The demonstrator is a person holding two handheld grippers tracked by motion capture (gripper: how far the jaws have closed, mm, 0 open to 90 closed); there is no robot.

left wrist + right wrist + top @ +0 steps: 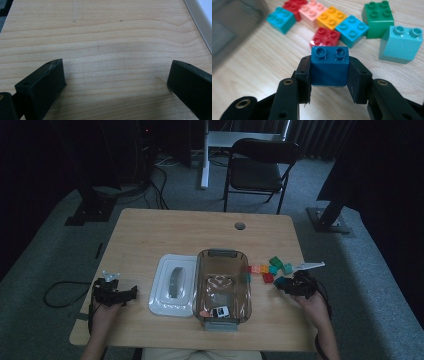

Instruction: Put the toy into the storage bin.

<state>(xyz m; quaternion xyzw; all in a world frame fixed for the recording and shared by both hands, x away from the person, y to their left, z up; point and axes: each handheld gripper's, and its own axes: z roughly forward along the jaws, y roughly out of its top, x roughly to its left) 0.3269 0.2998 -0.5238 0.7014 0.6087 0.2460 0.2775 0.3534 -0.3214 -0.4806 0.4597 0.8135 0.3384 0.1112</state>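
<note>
Right gripper view shows the right gripper (329, 82) pinching a dark blue brick (329, 66) between its two pads, studs up, probably so it can be lifted without tilting. Just beyond it, at 12 o'clock, lies a red brick (325, 36), and farther away the other coloured bricks (332, 17) wait in a loose group. At 10 o'clock stands the clear bin (234, 27), likely the goal. The left gripper (115, 80) rests with jaws spread wide over the bare table (105, 32), holding nothing, beside the white lid (172, 285).
</note>
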